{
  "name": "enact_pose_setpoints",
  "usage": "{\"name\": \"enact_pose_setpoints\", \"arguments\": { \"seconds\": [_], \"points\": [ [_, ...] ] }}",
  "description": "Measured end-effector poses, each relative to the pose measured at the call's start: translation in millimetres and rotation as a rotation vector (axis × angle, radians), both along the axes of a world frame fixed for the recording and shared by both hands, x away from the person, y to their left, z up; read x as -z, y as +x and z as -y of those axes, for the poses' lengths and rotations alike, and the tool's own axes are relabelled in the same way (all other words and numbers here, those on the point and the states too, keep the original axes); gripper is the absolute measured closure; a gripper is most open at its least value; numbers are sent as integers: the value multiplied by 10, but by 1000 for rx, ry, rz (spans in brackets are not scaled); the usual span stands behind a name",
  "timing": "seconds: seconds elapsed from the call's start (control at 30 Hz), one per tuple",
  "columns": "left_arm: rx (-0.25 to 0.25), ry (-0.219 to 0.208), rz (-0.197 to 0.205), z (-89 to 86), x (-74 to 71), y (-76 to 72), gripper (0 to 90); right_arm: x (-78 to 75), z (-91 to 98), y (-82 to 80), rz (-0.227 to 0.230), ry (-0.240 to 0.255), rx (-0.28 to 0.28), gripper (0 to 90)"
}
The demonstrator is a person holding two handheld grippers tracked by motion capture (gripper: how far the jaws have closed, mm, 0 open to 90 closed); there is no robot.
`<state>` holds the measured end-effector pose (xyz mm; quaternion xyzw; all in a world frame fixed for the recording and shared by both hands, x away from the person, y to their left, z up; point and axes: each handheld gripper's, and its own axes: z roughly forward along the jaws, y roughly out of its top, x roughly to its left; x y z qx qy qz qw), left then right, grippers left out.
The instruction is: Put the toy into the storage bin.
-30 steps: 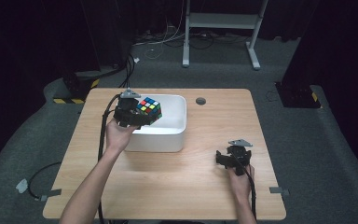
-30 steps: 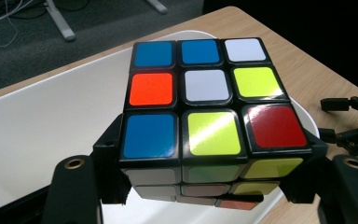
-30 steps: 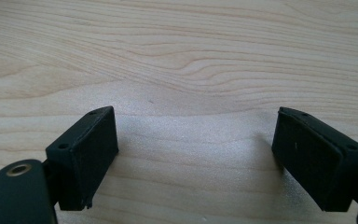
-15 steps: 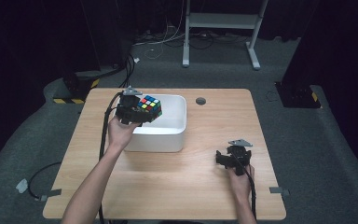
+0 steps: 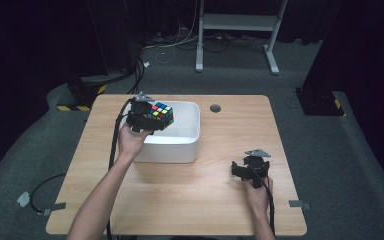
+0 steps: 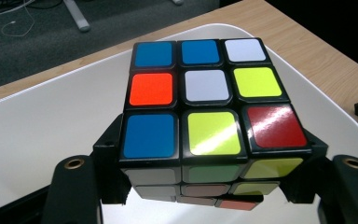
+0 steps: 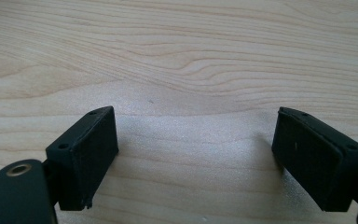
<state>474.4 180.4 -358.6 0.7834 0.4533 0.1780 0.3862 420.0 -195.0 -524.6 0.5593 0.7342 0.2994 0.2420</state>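
Left hand-held gripper (image 5: 147,118) clamps the puzzle cube (image 5: 161,113) above the white bin (image 5: 187,145); right hand-held gripper (image 7: 193,154) gapes empty.

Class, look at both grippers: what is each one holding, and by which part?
The left gripper clamps the puzzle cube by two opposite side faces, above the white bin. The right gripper holds nothing; its jaws stand open.

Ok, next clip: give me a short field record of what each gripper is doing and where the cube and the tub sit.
left gripper: shut on the puzzle cube, held over the tub
right gripper: open, nothing between the jaws, low over bare wood near the table's right front
tub: white, on the table, left of centre
cube: above the tub's left side, not yet set down
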Motion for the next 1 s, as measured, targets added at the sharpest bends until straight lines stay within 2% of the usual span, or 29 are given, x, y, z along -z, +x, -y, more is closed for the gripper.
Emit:
{"name": "enact_pose_setpoints", "arguments": {
  "seconds": [0.73,1.0],
  "points": [
    [-59,7,-11,-1,140,179,334,0,-1,0,0,0,0,141],
    [-89,17,-31,-15,214,260,333,0,-1,0,0,1,2,141]
  ]
}}
